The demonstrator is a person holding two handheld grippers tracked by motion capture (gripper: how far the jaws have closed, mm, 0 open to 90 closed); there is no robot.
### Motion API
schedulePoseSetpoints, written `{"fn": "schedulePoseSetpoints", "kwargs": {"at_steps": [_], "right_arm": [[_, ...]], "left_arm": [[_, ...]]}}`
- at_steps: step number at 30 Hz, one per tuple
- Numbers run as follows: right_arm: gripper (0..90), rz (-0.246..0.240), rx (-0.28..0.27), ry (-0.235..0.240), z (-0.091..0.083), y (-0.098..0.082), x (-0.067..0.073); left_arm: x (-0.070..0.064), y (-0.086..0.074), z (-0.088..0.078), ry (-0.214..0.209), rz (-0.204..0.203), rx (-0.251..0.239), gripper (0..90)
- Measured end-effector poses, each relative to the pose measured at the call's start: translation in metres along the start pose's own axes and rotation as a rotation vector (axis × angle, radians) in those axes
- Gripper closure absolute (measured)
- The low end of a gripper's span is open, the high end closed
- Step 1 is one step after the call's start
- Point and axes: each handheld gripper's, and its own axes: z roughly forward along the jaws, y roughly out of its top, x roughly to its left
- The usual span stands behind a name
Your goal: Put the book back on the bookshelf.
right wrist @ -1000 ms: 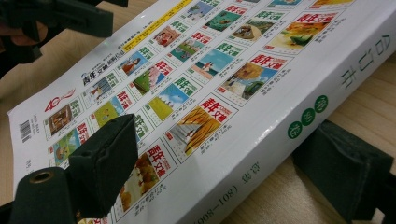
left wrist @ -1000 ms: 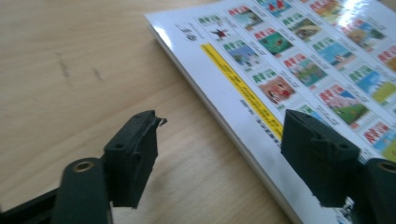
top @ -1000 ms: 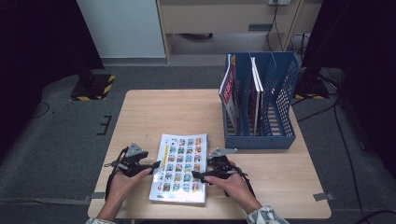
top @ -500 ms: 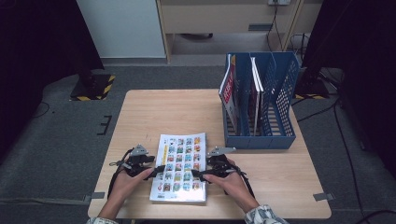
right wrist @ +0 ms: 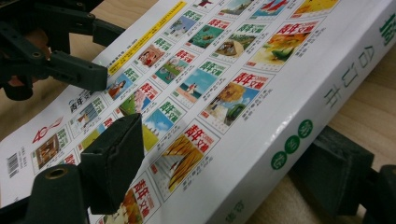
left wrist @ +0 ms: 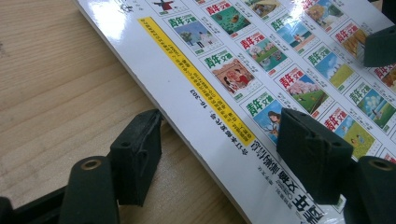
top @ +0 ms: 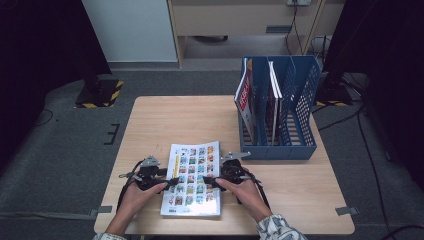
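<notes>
On the left of the high view, a person's left hand [top: 137, 192] is holding the left gripper [top: 171, 182] against the left edge of a thick book [top: 192, 178]. The book is lying flat on the wooden desk [top: 175, 120], near the front edge and a little left of centre, its cover a grid of small coloured pictures. In the left gripper view the jaws are standing apart and straddling that edge: one is resting on the bare desk just beside the book, the other is hanging over the cover past a yellow stripe [left wrist: 196, 74] that is running along the margin. Whether the pads are pressing on the book cannot be told; the jaws are standing apart with the edge between them.

Moving right, the right hand [top: 247, 192] is holding the right gripper [top: 210, 181] at the book's right side, where the white spine [right wrist: 299, 116] with green characters is facing it. The right gripper view is showing one jaw over the cover and the other low beside the spine on the desk, so the thick edge is sitting between them. These jaws have just been closing in, with the book between them, but they are not clearly clamping it.

Farther right and toward the back, a blue file rack [top: 280, 112] is standing upright on the desk, well apart from the book. It is holding a red-covered magazine [top: 245, 95] leaning in its left slot and another volume [top: 274, 92] in the next slot.
</notes>
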Motion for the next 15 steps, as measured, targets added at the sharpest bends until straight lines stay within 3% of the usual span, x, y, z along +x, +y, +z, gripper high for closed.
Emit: {"fn": "schedulePoseSetpoints", "kwargs": {"at_steps": [9,15], "right_arm": [[24.7,0.006,-0.014,-0.004,-0.003,0.020,0.000],[26.1,-0.001,0.004,-0.001,0.003,0.033,0.006]], "left_arm": [[0.001,-0.002,0.000,-0.008,-0.017,-0.008,30.0],[0.001,-0.002,0.000,-0.004,-0.024,-0.008,29.8]]}}
